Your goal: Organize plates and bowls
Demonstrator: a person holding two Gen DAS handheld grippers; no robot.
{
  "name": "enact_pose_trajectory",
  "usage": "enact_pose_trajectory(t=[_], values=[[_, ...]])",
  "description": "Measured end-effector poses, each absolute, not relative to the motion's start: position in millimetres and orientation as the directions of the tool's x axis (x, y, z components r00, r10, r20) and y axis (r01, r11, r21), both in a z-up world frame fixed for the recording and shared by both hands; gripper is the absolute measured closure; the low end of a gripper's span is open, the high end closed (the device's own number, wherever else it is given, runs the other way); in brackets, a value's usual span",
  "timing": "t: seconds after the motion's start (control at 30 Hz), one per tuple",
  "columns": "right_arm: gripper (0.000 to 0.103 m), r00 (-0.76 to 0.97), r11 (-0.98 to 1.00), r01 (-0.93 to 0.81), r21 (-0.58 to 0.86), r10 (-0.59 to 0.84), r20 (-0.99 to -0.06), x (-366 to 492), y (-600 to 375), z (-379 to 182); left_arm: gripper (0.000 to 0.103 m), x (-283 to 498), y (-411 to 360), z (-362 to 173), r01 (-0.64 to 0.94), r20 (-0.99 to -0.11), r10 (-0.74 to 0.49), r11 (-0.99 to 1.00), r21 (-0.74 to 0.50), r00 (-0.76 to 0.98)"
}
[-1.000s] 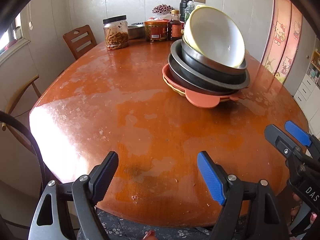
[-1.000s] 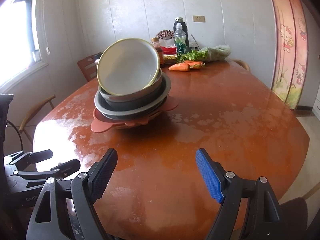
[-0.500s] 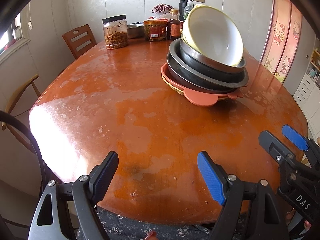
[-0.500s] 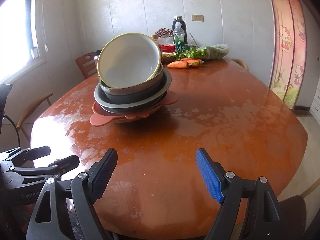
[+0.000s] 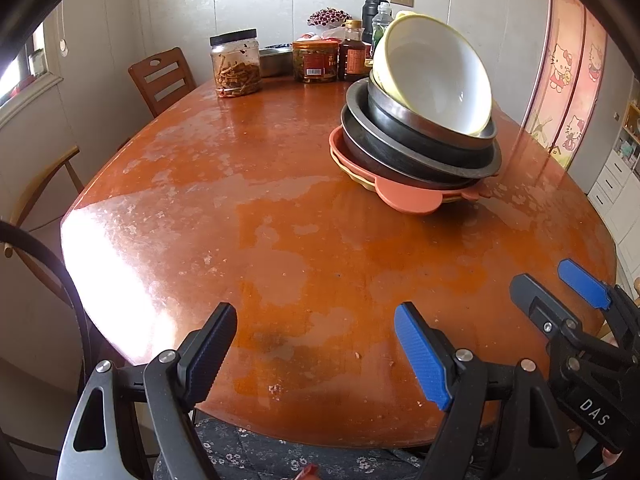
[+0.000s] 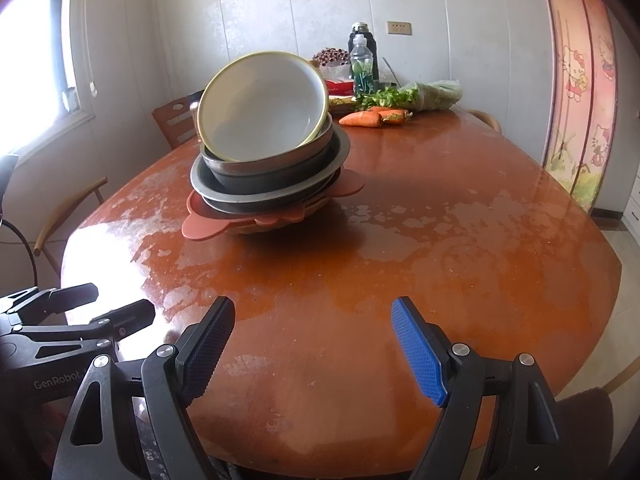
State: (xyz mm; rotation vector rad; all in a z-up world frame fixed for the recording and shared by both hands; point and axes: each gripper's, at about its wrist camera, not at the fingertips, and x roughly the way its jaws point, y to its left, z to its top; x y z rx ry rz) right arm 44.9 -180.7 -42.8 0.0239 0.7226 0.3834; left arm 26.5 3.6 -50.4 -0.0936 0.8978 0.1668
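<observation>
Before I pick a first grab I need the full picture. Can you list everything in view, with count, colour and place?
table: 1, worn orange-brown, fills both views
white bowl: 1, white with yellow rim, tilted on top of the stack
metal bowls: apparently 2, grey steel, nested under the white bowl
orange plate: 1, orange with lobed edge, under the metal bowls
yellowish plate: 1, only its edge shows, bottom of stack
jars: 2, clear with dark contents, far edge
sauce bottle: 1, dark, beside jars
carrots: 2, orange, far end
greens: 1 bag, beside carrots
water bottle: 1, clear
flask: 1, black
chairs: at least 2, wooden
left claw: open, empty
right claw: open, empty
</observation>
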Motion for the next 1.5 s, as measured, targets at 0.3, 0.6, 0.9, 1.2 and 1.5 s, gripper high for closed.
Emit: enact_pose_trajectory(t=[0.3, 0.6, 0.9, 1.2, 1.5], values=[[0.021, 0.671, 0.926, -0.345, 0.154, 0.358, -0.649, 44.6, -176.8, -45.5, 0.022, 26.2, 2.4, -49.4, -0.18, -0.783, 0.109, 0.984, -0.004, 0.613], [0.021, 0.669, 0.925, -0.346, 0.159, 0.362, -0.649, 45.0, -176.9, -46.5, 0.022, 26.1, 2.5, -49.4, -0.181, -0.784, 0.11, 0.984, -0.003, 0.611], [0.021, 0.67, 0.925, -0.346, 0.156, 0.359, -0.65, 44.6, -175.6, -46.3, 0.022, 25.3, 3.8, -49.9, -0.185, -0.783, 0.116, 0.983, 0.001, 0.611], [0.021, 0.674, 0.925, -0.35, 0.15, 0.36, -0.645, 42.3, -174.2, -44.5, 0.022, 25.2, 4.0, -50.3, -0.185, -0.784, 0.117, 0.983, 0.002, 0.61], [0.021, 0.677, 0.924, -0.354, 0.144, 0.359, -0.642, 41.5, -173.2, -42.7, 0.022, 25.3, 5.5, -51.6, -0.187, -0.788, 0.114, 0.982, -0.001, 0.605]])
